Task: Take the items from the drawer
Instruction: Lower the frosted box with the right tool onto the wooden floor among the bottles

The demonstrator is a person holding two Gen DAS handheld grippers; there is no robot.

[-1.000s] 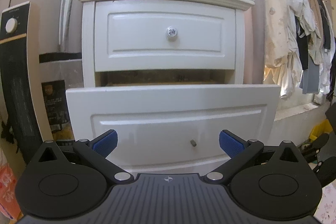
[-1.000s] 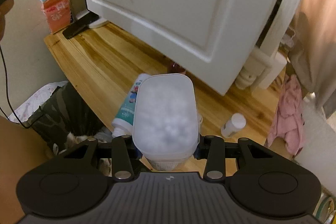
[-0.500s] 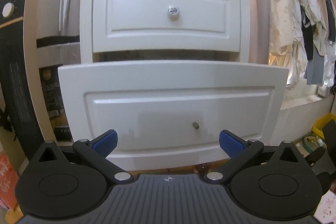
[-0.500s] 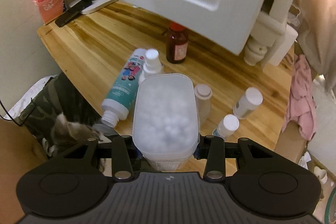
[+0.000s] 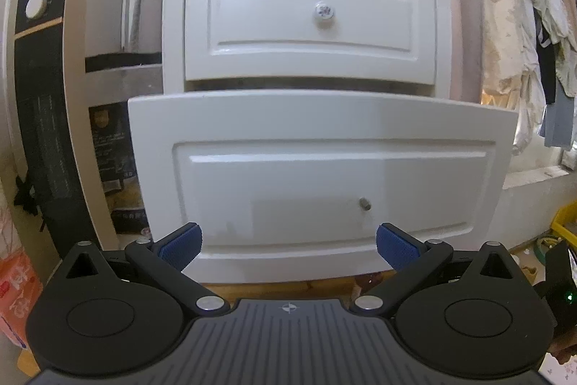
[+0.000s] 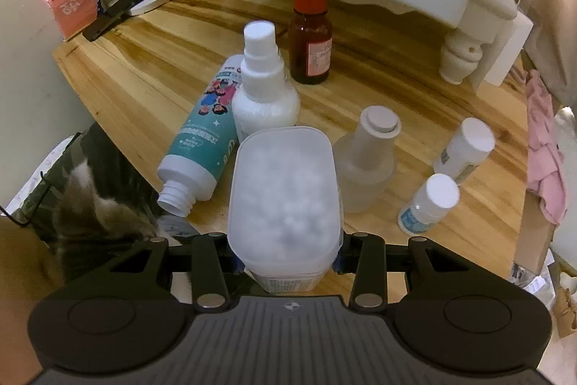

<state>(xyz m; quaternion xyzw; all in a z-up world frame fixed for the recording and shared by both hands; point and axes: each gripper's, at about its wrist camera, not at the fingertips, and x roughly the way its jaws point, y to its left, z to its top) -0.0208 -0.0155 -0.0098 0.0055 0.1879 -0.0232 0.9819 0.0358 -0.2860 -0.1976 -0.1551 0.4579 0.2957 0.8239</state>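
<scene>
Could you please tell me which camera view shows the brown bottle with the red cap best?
The right wrist view shows it best: the brown bottle stands upright on the wooden board, just under the open drawer's front, behind the white spray bottle. The left wrist view shows at most a dark reddish sliver below the lower drawer, too little to identify.

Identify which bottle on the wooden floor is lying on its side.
The teal cartoon-printed bottle, capless with its open neck toward the camera. The spray bottle, brown bottle and others stand upright.
</scene>
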